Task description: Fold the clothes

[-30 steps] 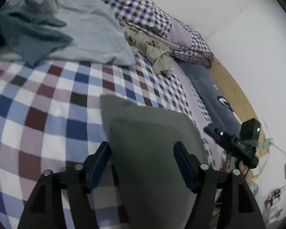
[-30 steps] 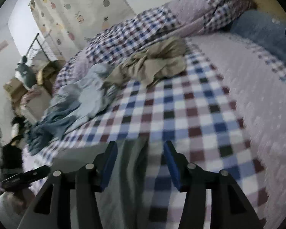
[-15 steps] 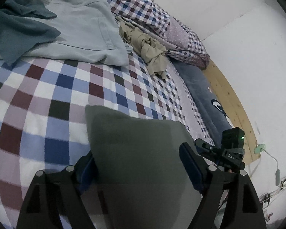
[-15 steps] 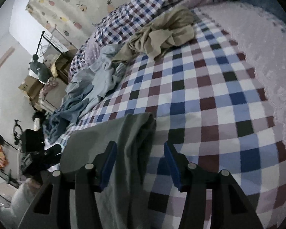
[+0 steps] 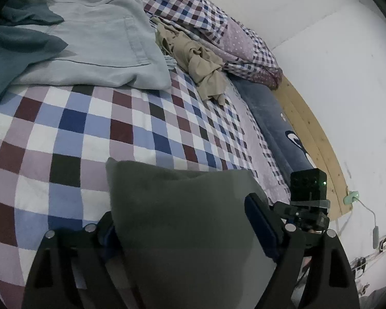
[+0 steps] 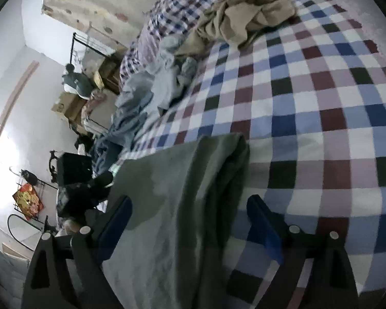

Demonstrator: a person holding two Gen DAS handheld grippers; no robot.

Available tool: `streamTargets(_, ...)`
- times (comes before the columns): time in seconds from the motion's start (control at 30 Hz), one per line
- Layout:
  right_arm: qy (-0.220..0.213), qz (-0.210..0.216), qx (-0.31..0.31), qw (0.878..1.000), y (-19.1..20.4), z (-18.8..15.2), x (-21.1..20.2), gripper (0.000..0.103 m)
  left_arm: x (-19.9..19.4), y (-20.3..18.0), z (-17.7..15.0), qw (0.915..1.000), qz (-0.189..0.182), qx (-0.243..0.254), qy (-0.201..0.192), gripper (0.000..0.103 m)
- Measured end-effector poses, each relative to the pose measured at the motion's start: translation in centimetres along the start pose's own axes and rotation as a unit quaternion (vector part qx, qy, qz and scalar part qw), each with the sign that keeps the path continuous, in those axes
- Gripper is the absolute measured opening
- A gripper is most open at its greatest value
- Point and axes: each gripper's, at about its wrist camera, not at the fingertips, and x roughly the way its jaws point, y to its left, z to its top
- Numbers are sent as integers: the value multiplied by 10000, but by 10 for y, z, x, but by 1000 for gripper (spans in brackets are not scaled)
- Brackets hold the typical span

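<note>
Left wrist view shows your spread left tongs and right tongs have advanced over the grey-green folded garment, which lies smooth on the checked bed.

Grey garment: folded flat, smooth, squarish, at 6 o'clock on the checked bed. Pale blue clothes: rumpled heap at 11 o'clock. Tan garment: crumpled, at 12 o'clock, just beside the blue heap.
</note>
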Motion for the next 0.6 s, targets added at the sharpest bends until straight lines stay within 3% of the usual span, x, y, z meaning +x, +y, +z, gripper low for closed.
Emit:
streamTargets(0.27, 50, 69, -39, 10000, 3, 8, 18, 98, -4, 2, 2, 9996, -267, 88, 94, 88)
streamTargets(0.6, 65, 133, -60, 9999, 9, 13, 33, 98, 4, 1, 9, 9993, -303, 23, 196, 88)
